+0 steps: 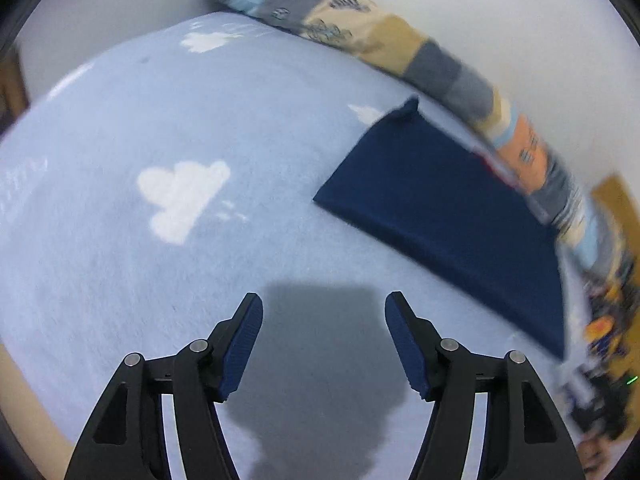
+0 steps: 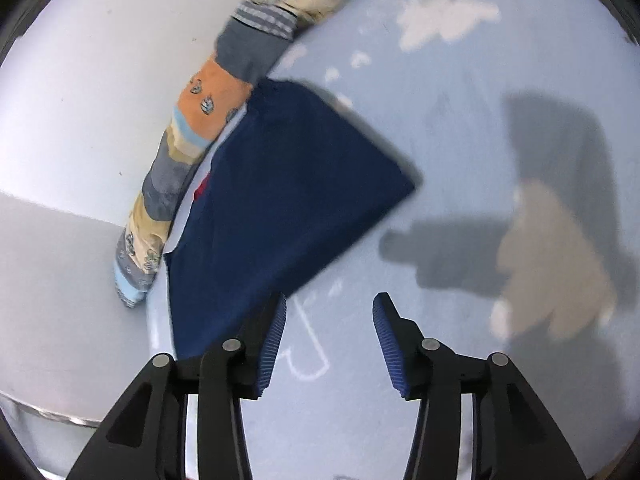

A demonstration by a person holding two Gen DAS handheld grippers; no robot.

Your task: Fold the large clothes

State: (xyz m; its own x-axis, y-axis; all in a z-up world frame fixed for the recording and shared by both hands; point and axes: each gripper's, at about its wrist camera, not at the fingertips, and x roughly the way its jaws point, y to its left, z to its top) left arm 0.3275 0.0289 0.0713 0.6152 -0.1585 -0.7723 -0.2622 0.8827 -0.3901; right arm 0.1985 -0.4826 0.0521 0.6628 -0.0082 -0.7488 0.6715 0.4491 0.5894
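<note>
Hovering over a bed (image 1: 120,272) with a pale blue, cloud-printed sheet, the left tool (image 1: 324,344) has its jaws standing well apart with nothing between them; only its own shadow lies below. To its right, the garment (image 1: 448,216), dark navy, lies as a flat folded rectangle near the far edge of the bed, touching a long patchwork bolster (image 1: 440,60) that runs along the wall (image 1: 520,8).

The right tool (image 2: 330,340) is likewise open and holds nothing. In its view the garment (image 2: 288,184) sits just ahead and to the left of the left finger (image 2: 272,344), its near edge passing behind that finger; whether they touch I cannot tell. A strip of white and a bit of red show at the garment's bolster-side edge.

Judging by the neat shape and both tools free, the folding of this piece looks finished or nearly so, with both tools apart from it. The next move probably calls for either a last tidy of the bolster-side edge or fetching another garment; none is in view.

No brand or label can be read. Faint white line marks on the sheet near the right tool are not legible as writing.
</note>
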